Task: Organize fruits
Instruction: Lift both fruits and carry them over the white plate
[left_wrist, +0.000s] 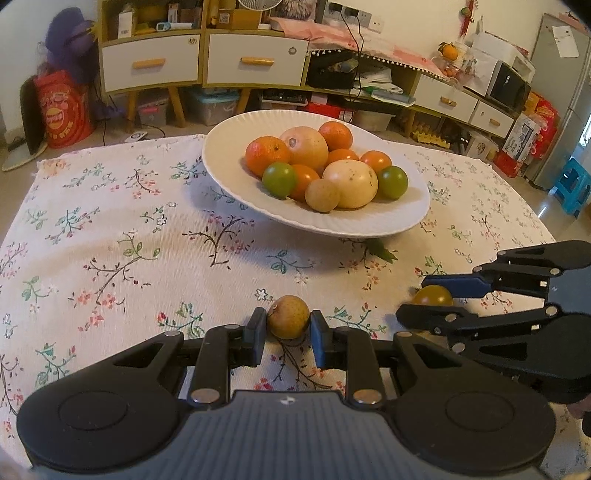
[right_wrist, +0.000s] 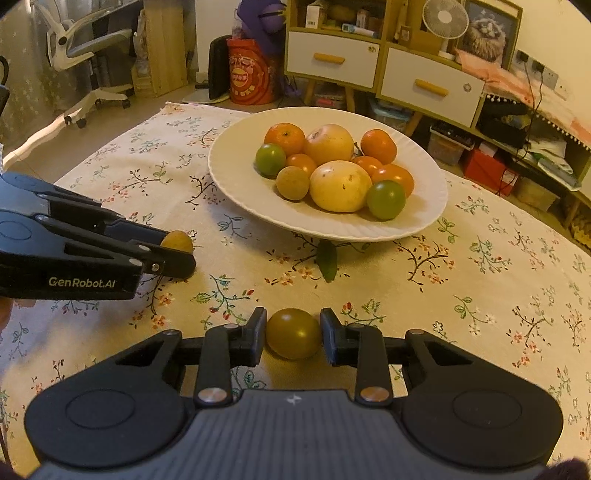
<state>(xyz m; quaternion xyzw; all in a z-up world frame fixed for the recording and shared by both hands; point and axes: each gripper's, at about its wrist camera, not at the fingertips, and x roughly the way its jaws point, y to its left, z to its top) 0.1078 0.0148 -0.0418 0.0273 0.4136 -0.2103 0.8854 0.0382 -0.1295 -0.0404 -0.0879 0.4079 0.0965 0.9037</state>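
fruit sits in two places: most of it heaped on a white oval plate (left_wrist: 369, 221) at the far middle of the worktop (left_wrist: 110, 221), two pieces loose on the floral cloth near the cameras. left hand-held gripper (left_wrist: 288, 332) has its fingers narrowed onto a small brownish-yellow fruit (left_wrist: 289, 316), both pads touching its sides; the fruit is almost round, resting on the cloth, its stem end turned up and to the left. right hand-held gripper (right_wrist: 293, 334) brackets a dark olive-green tomato (right_wrist: 293, 333), also on the cloth; its left pad touches the skin, while on the right i cannot tell contact from a thin gap. the tomato is slightly wider than tall, its long axis running across from finger to finger. on the plate, two large pale yellow fruits (right_wrist: 340, 186) lie among oranges (right_wrist: 285, 138), and two green tomatoes (right_wrist: 386, 199) sit at the pile's left and right edges. a green leaf (right_wrist: 327, 260) pokes out from under the plate's near rim, tip pointing toward the grippers.
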